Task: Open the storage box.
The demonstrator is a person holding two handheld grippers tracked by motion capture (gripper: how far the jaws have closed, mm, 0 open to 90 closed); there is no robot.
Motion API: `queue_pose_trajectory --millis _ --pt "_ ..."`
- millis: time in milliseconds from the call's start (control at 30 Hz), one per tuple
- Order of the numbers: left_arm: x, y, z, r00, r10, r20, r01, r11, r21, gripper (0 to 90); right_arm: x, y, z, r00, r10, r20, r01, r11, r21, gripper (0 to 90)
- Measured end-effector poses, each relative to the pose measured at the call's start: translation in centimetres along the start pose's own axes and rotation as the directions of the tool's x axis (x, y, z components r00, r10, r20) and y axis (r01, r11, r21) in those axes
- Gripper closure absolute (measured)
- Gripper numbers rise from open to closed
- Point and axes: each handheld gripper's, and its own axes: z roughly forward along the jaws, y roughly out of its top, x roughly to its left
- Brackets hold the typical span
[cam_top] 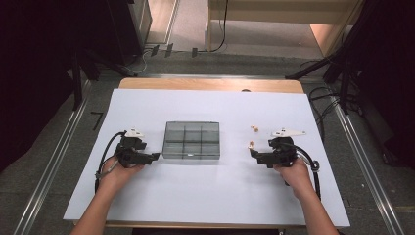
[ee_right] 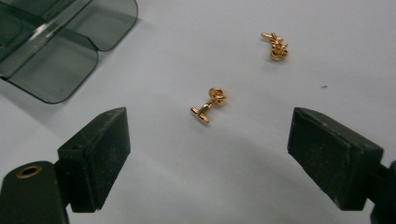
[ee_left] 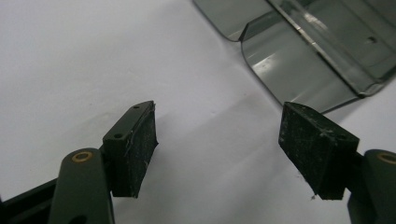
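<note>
Your white sheet-covered surface [cam_top: 210,191] carries everything, and at its middle sits the smoke-grey transparent plastic compartment box [cam_top: 191,140], lid closed, with a grid of dividers showing through. Your left tool [cam_top: 155,156] rests just beside the box's left front corner, pointing toward it; in the left gripper view its black padded jaws stand spread apart with nothing between them, and the box's edge [ee_left: 299,60] lies just ahead. Your right tool [cam_top: 251,152] rests well to the right of the box, jaws likewise spread wide and holding nothing. The nearer small gold cufflink [ee_right: 208,105] lies on the surface just ahead of those jaws, in line with the gap between them. The second gold cufflink [ee_right: 276,46] lies farther out, apart from the first.
</note>
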Motion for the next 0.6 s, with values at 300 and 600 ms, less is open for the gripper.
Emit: queue_pose_trajectory --millis 300,600 --pt "-0.3 0.4 -1.1 0.9991 0.025 0.034 -0.023 0.9986 -0.048 35.7 0.8 0.5 -0.3 1.0 0.002 -0.009 -0.002 1.0 -0.016 13.8" --pt "-0.1 0.6 -1.7 0.9976 0.016 0.067 -0.012 0.9982 -0.059 44.6 1.1 1.0 -0.8 0.9976 0.029 -0.063 -0.032 0.999 -0.043 14.0"
